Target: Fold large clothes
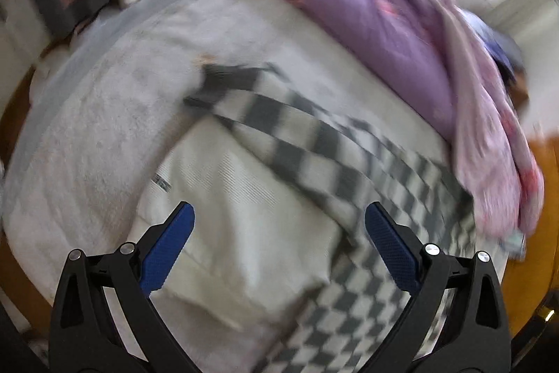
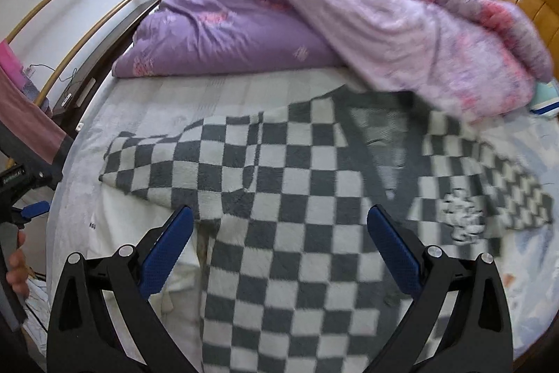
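Note:
A grey-and-white checkered knit garment (image 2: 300,191) lies spread across the bed, its V neck toward the right and one sleeve (image 2: 150,159) stretched left. In the left wrist view the same checkered garment (image 1: 335,163) runs diagonally, blurred, over a folded cream cloth (image 1: 241,226). My right gripper (image 2: 279,233) hovers open above the garment's lower middle, nothing between its blue pads. My left gripper (image 1: 277,233) is open too, over the cream cloth beside the garment's edge. The left gripper's body (image 2: 24,194) and a hand (image 2: 15,271) show at the far left of the right wrist view.
A purple quilt (image 2: 244,34) and pink floral blanket (image 2: 436,41) are heaped along the far side of the bed. A wooden headboard (image 2: 531,2) stands at the right. Curved wooden rails (image 2: 87,2) and a hanging pink cloth (image 2: 24,114) are at the left.

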Tool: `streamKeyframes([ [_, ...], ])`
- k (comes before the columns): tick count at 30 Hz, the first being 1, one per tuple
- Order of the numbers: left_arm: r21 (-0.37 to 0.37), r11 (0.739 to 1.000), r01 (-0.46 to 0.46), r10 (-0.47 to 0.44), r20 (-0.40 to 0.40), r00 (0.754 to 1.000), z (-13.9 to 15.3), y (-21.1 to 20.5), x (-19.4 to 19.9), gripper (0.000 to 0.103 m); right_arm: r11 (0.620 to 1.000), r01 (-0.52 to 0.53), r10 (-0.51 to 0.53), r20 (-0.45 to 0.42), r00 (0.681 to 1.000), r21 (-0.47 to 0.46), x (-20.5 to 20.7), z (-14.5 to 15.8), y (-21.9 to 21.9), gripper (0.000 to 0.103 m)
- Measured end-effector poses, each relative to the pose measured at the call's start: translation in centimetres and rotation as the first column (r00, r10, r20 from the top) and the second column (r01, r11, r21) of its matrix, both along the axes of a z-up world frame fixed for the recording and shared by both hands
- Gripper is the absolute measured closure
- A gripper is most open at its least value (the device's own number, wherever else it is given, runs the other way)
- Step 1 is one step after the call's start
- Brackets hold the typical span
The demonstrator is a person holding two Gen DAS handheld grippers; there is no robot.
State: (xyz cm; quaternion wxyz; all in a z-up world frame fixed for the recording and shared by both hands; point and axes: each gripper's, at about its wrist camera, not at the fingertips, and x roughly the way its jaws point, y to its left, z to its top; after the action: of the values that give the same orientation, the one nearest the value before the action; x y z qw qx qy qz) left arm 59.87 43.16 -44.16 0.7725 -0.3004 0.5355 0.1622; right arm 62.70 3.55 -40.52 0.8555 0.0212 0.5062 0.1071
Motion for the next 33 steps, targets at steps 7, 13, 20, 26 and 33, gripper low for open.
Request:
streamKeyframes([
  [7, -0.169, 0.951, -0.26, 0.261, -0.019, 0.965, -8.4, 9.7, 2.5, 0.005, 0.999, 0.003, 0.001, -0.085, 0.996, 0.054, 2.4, -6.6, 1.2, 0.028],
  [13, -0.299, 0.876, -0.379, 0.379, -0.061, 0.923, -14.2, 14.2, 4.6, 0.006, 0.995, -0.032, 0.047, -0.174, 0.984, 0.09, 3.0, -11.1, 1.2, 0.046],
  [20, -0.33, 0.868, -0.371, 0.371, -0.065, 0.926, -16.7, 14.9, 5.8, 0.051, 0.988, -0.016, 0.05, -0.227, 0.973, 0.151, 3.9, -14.2, 0.7, 0.069],
  [26, -0.241, 0.901, -0.36, 0.387, 0.072, 0.919, -12.4, 14.8, 4.5, 0.094, 0.975, -0.044, 0.1, -0.252, 0.963, 0.219, 5.1, -16.1, 1.7, 0.094],
  [33, -0.157, 0.956, -0.248, 0.288, 0.338, 0.896, -1.2, 10.7, 1.7, 0.094, 0.935, -0.06, 0.173, -0.303, 0.937, 0.35, 6.5, -19.3, 5.7, 0.1],
])
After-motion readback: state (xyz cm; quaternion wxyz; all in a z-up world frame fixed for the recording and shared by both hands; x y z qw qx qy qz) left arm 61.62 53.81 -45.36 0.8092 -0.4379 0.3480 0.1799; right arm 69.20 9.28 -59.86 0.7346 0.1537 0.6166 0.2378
